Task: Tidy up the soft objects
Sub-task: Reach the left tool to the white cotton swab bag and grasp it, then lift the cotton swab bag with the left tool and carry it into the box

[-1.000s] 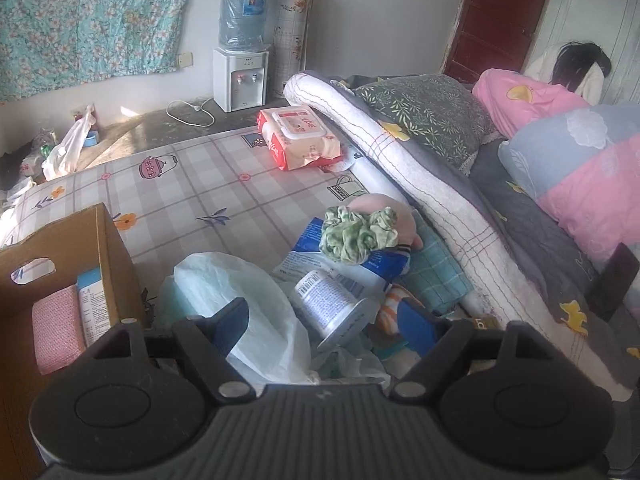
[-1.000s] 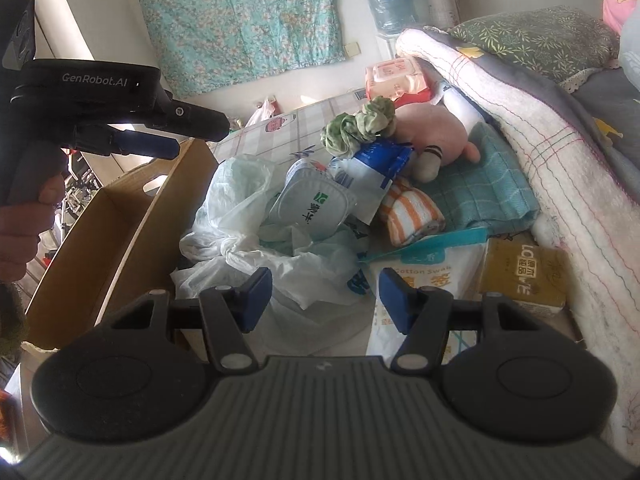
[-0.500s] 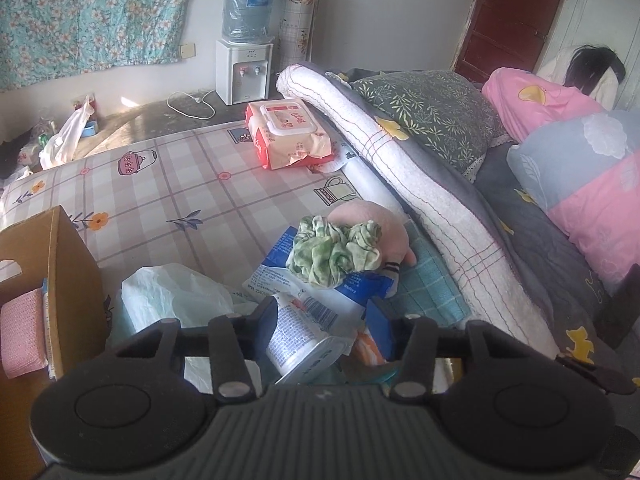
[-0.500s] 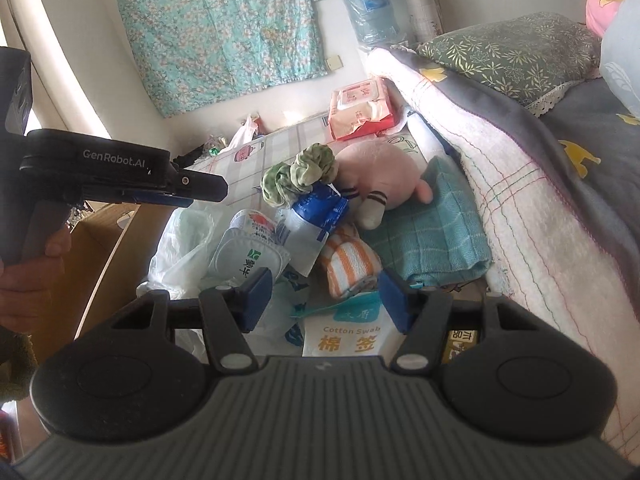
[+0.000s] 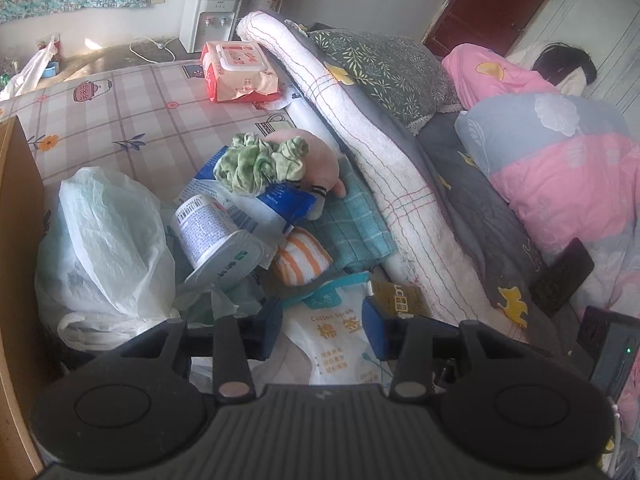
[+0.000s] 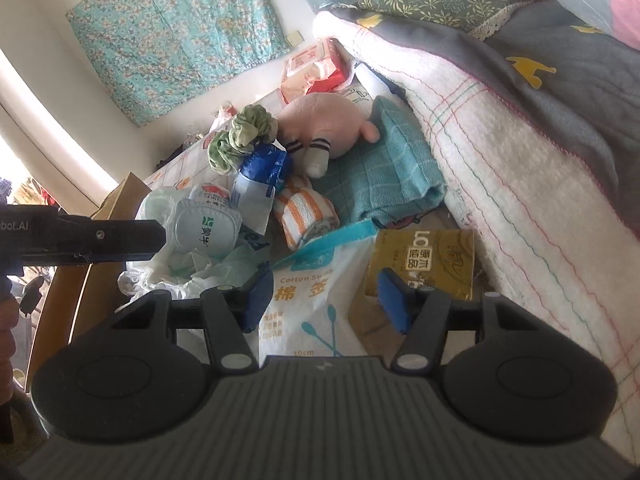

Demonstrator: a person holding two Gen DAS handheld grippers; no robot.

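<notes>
1. Our left gripper [image 5: 322, 326] hangs over the cotton swab bag [image 5: 340, 332] at the near edge of the pile; its jaws are narrowing, and we see no pad pressing on anything.
2. Our right gripper [image 6: 326, 294] stands half open above the same bag [image 6: 308, 300], just beside the gold box [image 6: 424, 264]; it holds nothing.
3. The soft things lie further in: the orange striped cloth roll [image 5: 302, 256], the teal towel [image 5: 352, 220], the pink plush [image 5: 316, 156] and the green scrunchie [image 5: 260, 162] on top.
4. We judge the first risk to be closing on the slick bag instead of a soft item.
5. Pulling the striped roll could tip the white tub [image 5: 218, 236] leaning beside it.
6. The plastic bag [image 5: 108, 240] may snag and drag along.
7. With both grippers this close, we could knock them together.
</notes>
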